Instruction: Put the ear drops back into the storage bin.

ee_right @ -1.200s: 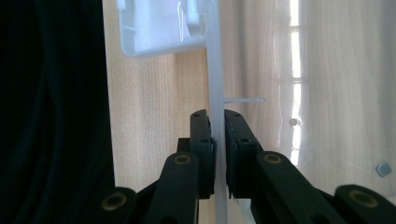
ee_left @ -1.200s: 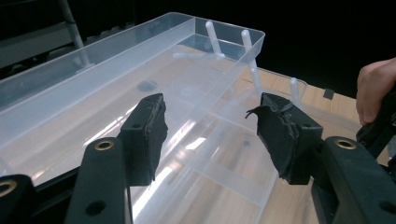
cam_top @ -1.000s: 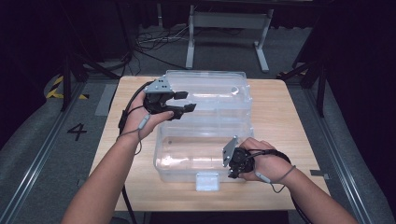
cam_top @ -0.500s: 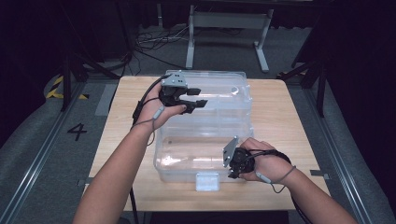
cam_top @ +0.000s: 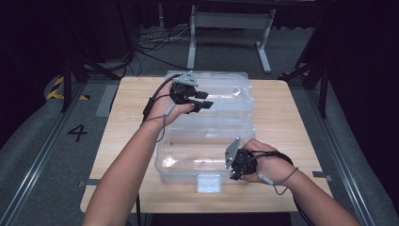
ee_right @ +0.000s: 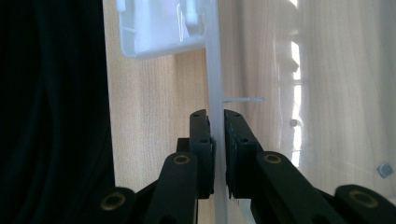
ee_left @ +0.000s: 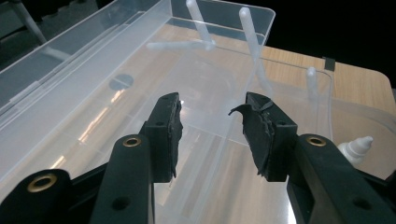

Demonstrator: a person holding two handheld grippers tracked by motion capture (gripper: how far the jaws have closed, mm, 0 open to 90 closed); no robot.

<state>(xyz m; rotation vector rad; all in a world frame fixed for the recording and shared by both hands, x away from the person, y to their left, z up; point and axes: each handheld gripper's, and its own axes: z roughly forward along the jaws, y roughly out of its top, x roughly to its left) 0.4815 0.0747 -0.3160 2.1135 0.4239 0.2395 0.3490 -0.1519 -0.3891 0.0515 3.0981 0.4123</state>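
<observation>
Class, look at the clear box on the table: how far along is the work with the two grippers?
Done: the clear box lies open, and its white latch hangs free at the front.

In hand: the right gripper is shut on the box's front rim beside the latch. The left gripper hovers open over the far half, jaws towards the pipettes.

Left: the pipettes are untouched, so probably one gets picked next.

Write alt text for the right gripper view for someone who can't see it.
The right tool is clamped on the thin front rim of a clear plastic box, black jaws either side. A white latch hangs beyond, over the wooden table.
</observation>
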